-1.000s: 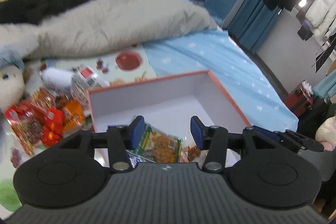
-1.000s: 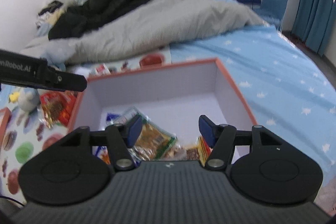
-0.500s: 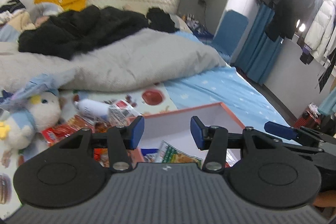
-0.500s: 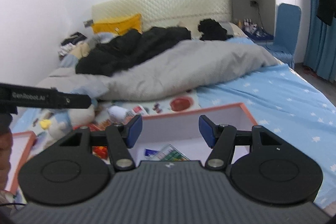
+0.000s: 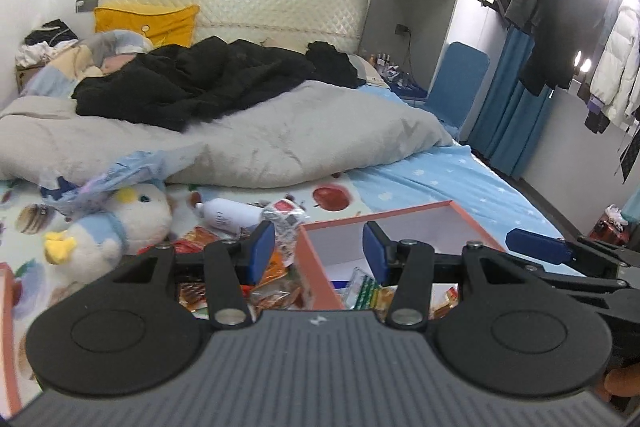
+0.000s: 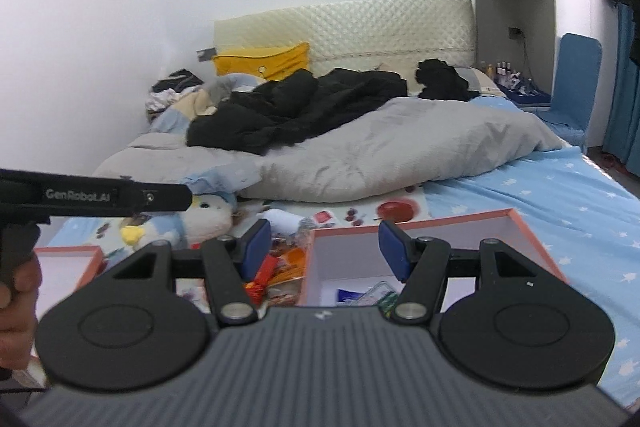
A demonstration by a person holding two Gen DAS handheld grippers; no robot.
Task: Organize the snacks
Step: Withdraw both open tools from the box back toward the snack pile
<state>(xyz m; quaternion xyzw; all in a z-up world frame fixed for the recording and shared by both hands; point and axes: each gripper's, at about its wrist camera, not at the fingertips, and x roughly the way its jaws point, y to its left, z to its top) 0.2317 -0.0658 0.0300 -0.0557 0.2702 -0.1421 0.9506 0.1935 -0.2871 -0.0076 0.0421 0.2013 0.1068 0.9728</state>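
Both my grippers hang above the bed, jaws apart, nothing in them: left gripper point(image 5: 318, 247), right gripper point(image 6: 324, 247). The box point(image 5: 464, 217) sits on the bed sheet point(image 5: 460, 183) with some snacks point(image 5: 362, 287) inside. A snack pile point(image 5: 276, 283) lies just left of the box, near a plush duck point(image 5: 116, 227) and a bottle point(image 5: 230, 213).

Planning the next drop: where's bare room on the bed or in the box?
Free: far half of the orange-rimmed box, and the blue star sheet right of it, up to the grey duvet. Crowded: snack pile left of the box, hemmed by the plush duck and white bottle.
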